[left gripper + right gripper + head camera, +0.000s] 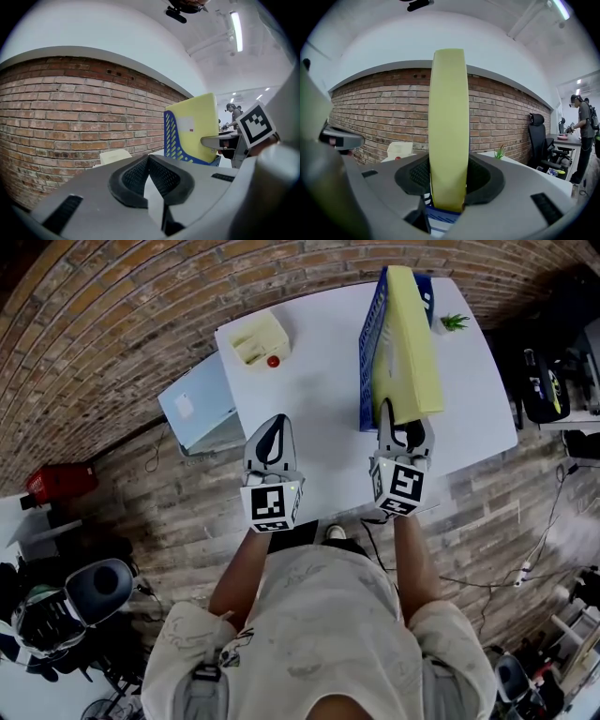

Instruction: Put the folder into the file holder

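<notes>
A thick yellow folder (408,343) stands on edge inside the blue slotted file holder (367,352) at the back right of the white table (319,390). My right gripper (401,432) is shut on the folder's near end. In the right gripper view the folder (447,126) rises upright between both pads, with the blue holder (440,218) just below it. My left gripper (272,439) hovers over the table's front edge, left of the holder, shut and empty. From the left gripper view the folder (197,122) and the holder (176,140) stand ahead to the right.
A cream box with a red knob (260,338) sits at the table's back left, and a small green plant (454,322) at its back right. A pale blue cabinet (197,409) stands left of the table. A brick wall (370,112) runs behind it.
</notes>
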`<move>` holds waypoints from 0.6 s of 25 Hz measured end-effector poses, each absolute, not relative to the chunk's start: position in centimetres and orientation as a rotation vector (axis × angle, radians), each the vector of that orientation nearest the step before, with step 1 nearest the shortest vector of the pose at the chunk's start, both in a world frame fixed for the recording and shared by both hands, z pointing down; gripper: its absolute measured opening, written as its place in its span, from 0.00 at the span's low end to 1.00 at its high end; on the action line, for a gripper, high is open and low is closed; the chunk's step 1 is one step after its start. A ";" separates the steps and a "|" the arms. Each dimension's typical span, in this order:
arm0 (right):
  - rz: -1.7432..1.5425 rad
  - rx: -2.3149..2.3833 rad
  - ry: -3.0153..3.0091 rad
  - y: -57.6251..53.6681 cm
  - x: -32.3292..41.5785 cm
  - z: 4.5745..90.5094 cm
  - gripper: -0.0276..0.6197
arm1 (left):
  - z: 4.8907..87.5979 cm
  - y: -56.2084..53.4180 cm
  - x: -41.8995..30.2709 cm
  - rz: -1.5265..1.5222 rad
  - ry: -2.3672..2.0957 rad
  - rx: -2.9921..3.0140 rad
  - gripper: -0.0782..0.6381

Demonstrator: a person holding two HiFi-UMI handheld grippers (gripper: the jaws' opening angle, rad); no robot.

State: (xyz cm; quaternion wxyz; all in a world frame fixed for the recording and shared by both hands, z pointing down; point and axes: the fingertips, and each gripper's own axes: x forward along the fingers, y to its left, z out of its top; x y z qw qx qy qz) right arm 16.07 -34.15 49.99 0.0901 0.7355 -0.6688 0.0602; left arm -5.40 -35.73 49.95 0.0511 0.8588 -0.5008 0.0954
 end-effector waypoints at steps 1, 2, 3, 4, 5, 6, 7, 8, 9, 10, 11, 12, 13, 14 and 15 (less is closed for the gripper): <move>0.174 2.187 -1.990 -34.2 16.0 50.0 0.34 | 49.9 -35.7 -5.3 0.289 -1.521 2.617 0.13; 0.171 2.187 -1.991 -34.2 15.9 50.0 0.34 | 50.0 -35.6 -5.3 0.289 -1.519 2.620 0.13; 0.170 2.189 -1.991 -34.2 15.9 50.0 0.34 | 50.1 -35.6 -5.3 0.289 -1.518 2.621 0.13; 0.170 2.190 -1.991 -34.2 15.9 50.0 0.35 | 50.1 -35.5 -5.3 0.289 -1.518 2.621 0.13; 0.171 2.191 -1.991 -34.2 16.0 50.0 0.35 | 50.1 -35.5 -5.4 0.288 -1.518 2.620 0.13; 0.172 2.191 -1.992 -34.2 16.0 50.0 0.35 | 50.1 -35.4 -5.5 0.286 -1.517 2.620 0.13; 0.174 2.191 -1.993 -34.2 15.9 50.1 0.35 | 50.0 -35.3 -5.5 0.283 -1.517 2.620 0.13; 0.177 2.191 -1.993 -34.1 15.9 50.1 0.35 | 49.9 -35.3 -5.5 0.281 -1.517 2.621 0.13; 0.179 2.192 -1.992 -34.1 15.9 50.1 0.35 | 49.9 -35.2 -5.6 0.280 -1.519 2.621 0.13; 0.180 2.195 -1.991 -34.1 15.9 50.1 0.36 | 49.8 -35.1 -5.7 0.279 -1.520 2.621 0.13; 0.180 2.199 -1.989 -34.1 15.9 50.1 0.36 | 49.8 -35.1 -5.8 0.278 -1.523 2.622 0.13; 0.182 2.201 -1.987 -34.1 16.0 50.1 0.36 | 49.8 -35.0 -5.9 0.280 -1.525 2.621 0.13; 0.185 2.202 -1.986 -34.1 16.0 50.1 0.36 | 49.9 -34.9 -6.0 0.283 -1.526 2.621 0.13; 0.191 2.200 -1.983 -34.2 16.0 50.2 0.36 | 49.9 -34.8 -6.1 0.285 -1.527 2.622 0.13; 0.196 2.195 -1.980 -34.2 16.0 50.2 0.37 | 49.8 -34.8 -6.1 0.282 -1.529 2.626 0.13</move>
